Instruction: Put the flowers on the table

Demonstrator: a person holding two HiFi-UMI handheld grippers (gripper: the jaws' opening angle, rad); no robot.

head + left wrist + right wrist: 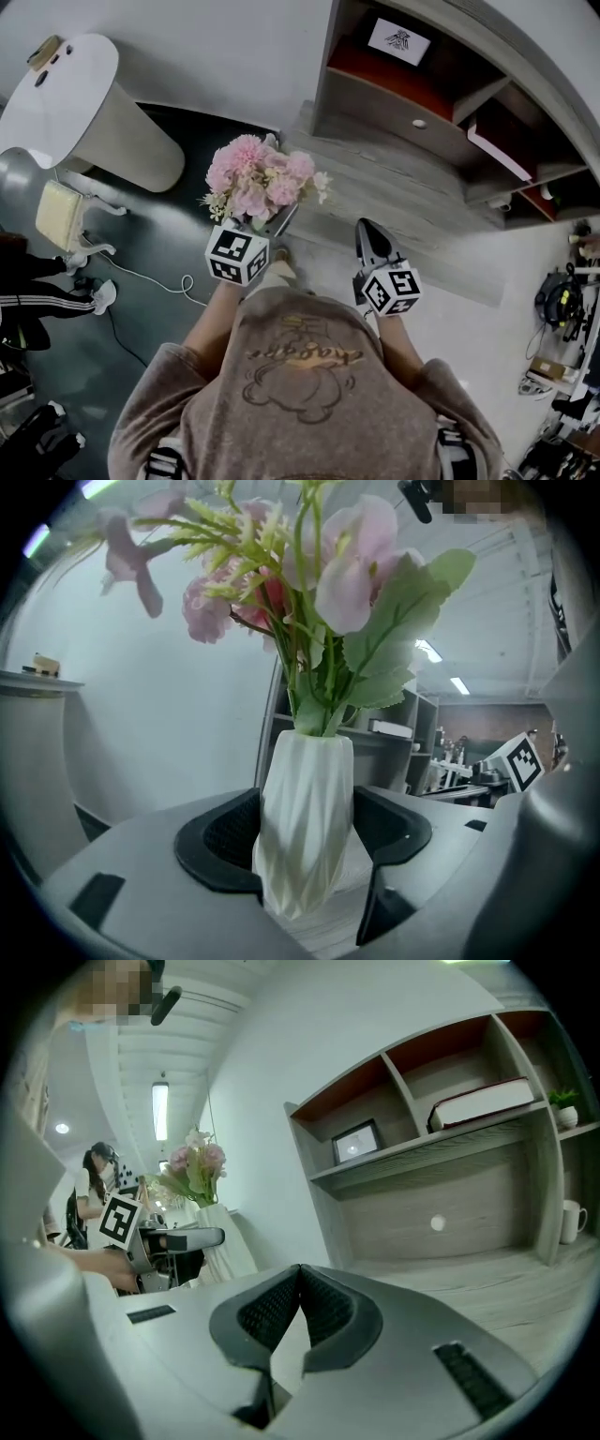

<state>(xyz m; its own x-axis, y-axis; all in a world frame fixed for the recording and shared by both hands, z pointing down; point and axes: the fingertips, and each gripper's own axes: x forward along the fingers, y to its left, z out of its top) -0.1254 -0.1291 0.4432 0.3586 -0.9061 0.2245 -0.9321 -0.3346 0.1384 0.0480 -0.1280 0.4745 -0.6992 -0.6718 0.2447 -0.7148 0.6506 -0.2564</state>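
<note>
Left gripper (267, 228) is held out front, jaws wide and pressed on both sides of the upright white vase (305, 799). Right gripper (300, 1277) sits beside it, apart, jaws closed tip to tip with nothing between. Both forearms (214, 317) extend forward.

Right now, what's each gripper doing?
Left gripper: closed on the white vase of flowers.
Right gripper: closed, empty.
</note>
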